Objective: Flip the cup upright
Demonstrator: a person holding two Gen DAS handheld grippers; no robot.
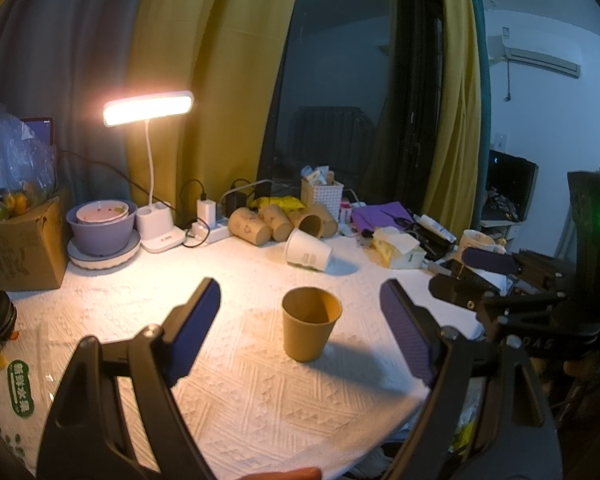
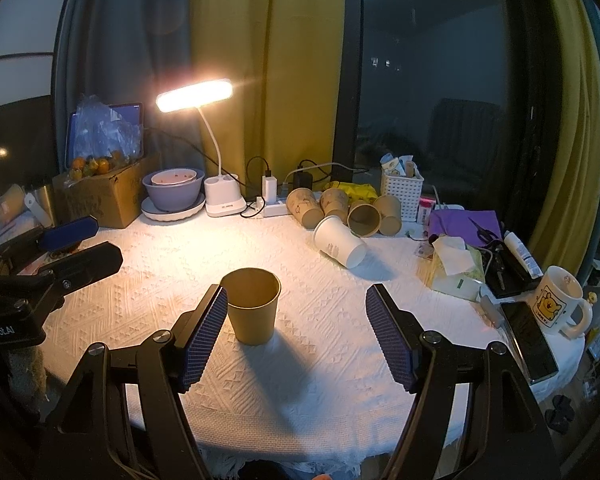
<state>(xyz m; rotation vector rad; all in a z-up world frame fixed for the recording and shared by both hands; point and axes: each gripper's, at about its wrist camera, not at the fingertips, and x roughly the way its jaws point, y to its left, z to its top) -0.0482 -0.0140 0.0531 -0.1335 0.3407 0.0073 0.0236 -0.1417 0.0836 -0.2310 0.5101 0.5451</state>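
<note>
A brown paper cup (image 1: 310, 323) stands upright, mouth up, on the white tablecloth (image 1: 236, 400). My left gripper (image 1: 300, 300) is open and empty, with the cup just ahead between its fingers. In the right wrist view the same cup (image 2: 253, 305) stands just ahead of the left fingertip of my right gripper (image 2: 296, 298), which is open and empty. The right gripper also shows at the right edge of the left wrist view (image 1: 466, 270), and the left gripper shows at the left edge of the right wrist view (image 2: 84, 244).
A white paper cup (image 2: 338, 242) lies on its side behind, beside several brown cups (image 2: 340, 208) lying down. A lit desk lamp (image 2: 220, 196), bowls (image 2: 172, 190), a cardboard box (image 2: 104, 196), a tissue pack (image 2: 456, 268), a mug (image 2: 556, 300) and a phone (image 2: 528, 340) ring the table.
</note>
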